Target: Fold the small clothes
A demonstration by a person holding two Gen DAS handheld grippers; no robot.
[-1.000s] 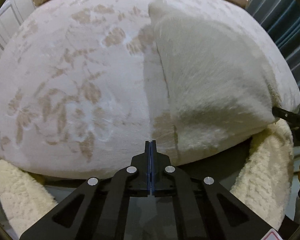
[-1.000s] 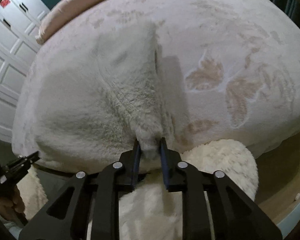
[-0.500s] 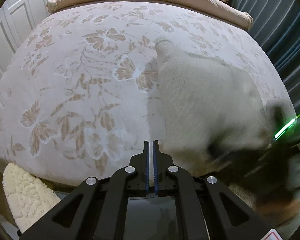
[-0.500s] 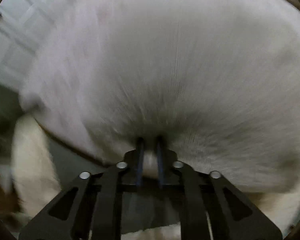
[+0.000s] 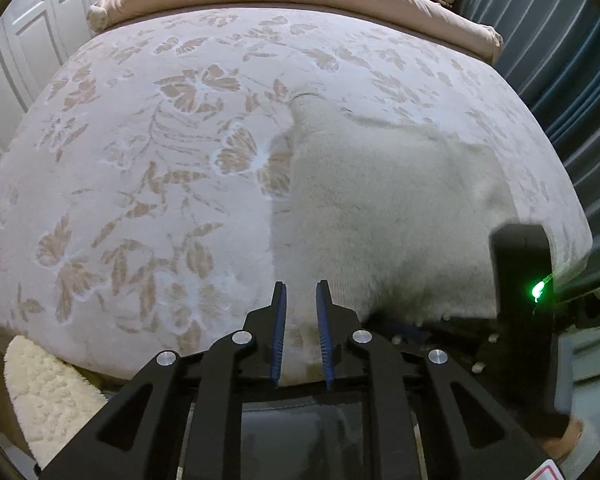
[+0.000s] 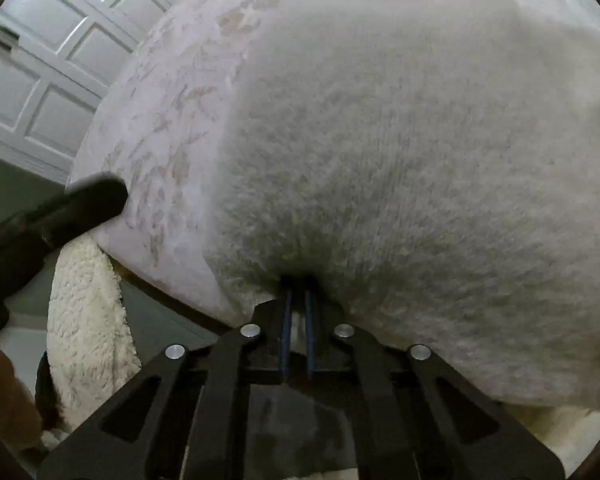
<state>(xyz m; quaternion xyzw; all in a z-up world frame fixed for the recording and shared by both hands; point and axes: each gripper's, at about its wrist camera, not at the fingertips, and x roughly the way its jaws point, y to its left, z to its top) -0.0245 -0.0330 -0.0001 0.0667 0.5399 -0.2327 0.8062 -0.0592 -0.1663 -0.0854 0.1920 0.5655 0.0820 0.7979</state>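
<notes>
Fuzzy cream garment (image 5: pixel 384 216) lies on the bed's near right side, its near edge pinched by the right gripper (image 6: pixel 298 300). Left gripper (image 5: pixel 300 300) hangs spread and empty over the floral bedspread (image 5: pixel 140 160). White panelled doors (image 6: pixel 60 60) left; no legible writing.

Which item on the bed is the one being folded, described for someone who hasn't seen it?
Start at the floral bedspread covering the bed. On its right side, near the front edge, lies a fluffy cream garment, with the right gripper clamped on its near edge. Unlike the patterned spread, it is plain and plush.
</notes>
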